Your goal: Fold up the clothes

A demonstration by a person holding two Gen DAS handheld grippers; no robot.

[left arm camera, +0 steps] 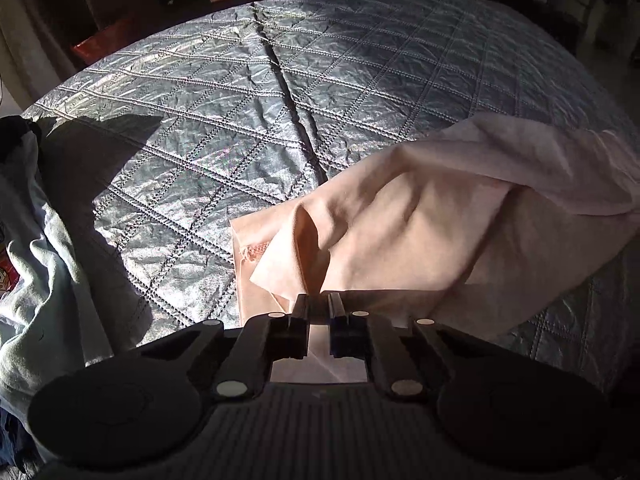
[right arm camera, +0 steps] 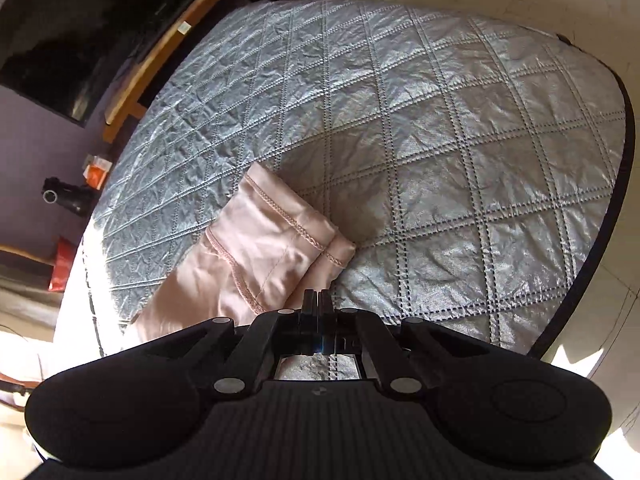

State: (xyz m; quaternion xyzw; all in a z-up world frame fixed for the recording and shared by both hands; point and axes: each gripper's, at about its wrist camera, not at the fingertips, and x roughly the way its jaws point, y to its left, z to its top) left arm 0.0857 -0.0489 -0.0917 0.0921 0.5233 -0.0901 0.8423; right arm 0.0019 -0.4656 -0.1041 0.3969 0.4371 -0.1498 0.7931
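Both grippers are down on the pink garment [left arm camera: 420,216], which lies on the silver quilt [left arm camera: 240,92] near its front edge. The left gripper [left arm camera: 319,300] has its fingers nearly together, pinching a fold of pink cloth at one end; the fabric rises from the quilt and drapes off to the right in a slack hump. In the right wrist view, the right gripper [right arm camera: 319,300] has its fingers pressed fully together at the side of the hemmed end [right arm camera: 288,224]. Whether they actually trap any cloth I cannot tell, since the tips sit right at the garment's border.

This looks like the start of a fold: two ends taken, ready to be carried over. To do it well, I'd check that right-hand grip first. If it has only closed beside the hem, the lift will drag one end and leave the other behind. Next, draw the two ends apart just enough to take out that slack hump, so the crease lands straight. Lift together, keep the edges level, and lay the cloth toward the quilt's middle, where it is bare.

The left pinch holds several bunched layers; a loose layer could slip out mid-carry. A pale blue garment [left arm camera: 44,264] waits at the quilt's left edge, well apart, so it shouldn't snag.
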